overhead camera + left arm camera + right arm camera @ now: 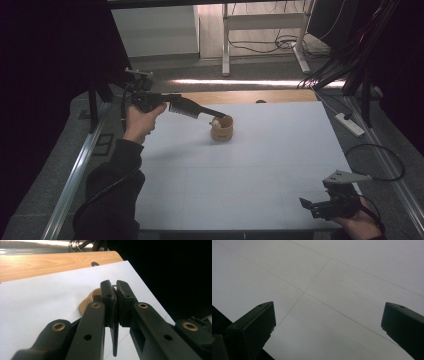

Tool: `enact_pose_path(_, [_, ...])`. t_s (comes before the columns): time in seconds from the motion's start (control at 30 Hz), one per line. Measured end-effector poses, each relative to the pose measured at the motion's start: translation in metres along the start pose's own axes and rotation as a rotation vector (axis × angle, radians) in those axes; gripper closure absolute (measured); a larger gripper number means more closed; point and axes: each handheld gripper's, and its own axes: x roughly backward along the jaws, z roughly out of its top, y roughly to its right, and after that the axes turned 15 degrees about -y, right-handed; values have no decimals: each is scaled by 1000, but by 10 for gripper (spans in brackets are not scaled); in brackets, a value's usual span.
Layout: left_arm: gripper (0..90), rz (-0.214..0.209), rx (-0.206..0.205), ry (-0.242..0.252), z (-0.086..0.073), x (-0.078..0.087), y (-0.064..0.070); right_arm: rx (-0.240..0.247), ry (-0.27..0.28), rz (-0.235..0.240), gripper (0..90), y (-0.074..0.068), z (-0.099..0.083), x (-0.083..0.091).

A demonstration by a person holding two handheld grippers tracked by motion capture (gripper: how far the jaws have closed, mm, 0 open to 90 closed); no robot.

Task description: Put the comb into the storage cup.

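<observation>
A black comb [190, 108] is clamped in my left gripper [172, 99], raised over the table's far left. The comb's thin handle slants down to the right, and its tip reaches the rim of a small wooden cup [223, 129]. Something pale [216, 121] shows at the cup's mouth. In the left gripper view the jaws are pressed together [115, 287] on the comb [115, 340], seen edge-on, with the cup [86, 303] partly hidden behind them. My right gripper [308, 206] is at the near right corner, open [328, 312] over bare white table [342, 277].
The white table top [270, 155] ends in a wooden strip [250, 96] at the far side. A power strip [350, 124] and cables lie off the right edge. A metal rail [75, 175] runs along the left.
</observation>
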Motion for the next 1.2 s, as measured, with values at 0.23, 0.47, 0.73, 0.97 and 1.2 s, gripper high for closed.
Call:
enact_pose_path(0.23, [842, 14, 9, -20, 4, -10, -4, 6, -2, -1, 1, 0, 0, 0])
enact_pose_path(0.47, [842, 23, 13, -38, 8, -20, -6, 12, -5, 0, 3, -1, 0, 0])
enact_pose_path(0.73, [842, 31, 22, -58, 13, -30, -9, 15, -4, 1, 3, -1, 0, 0])
enact_pose_path(0.97, [841, 33, 31, -71, 16, -38, -12, 18, -6, 1, 4, -1, 0, 0])
enact_pose_path(1.2, [841, 33, 35, -87, 19, -45, -15, 19, -7, 5, 5, -1, 0, 0])
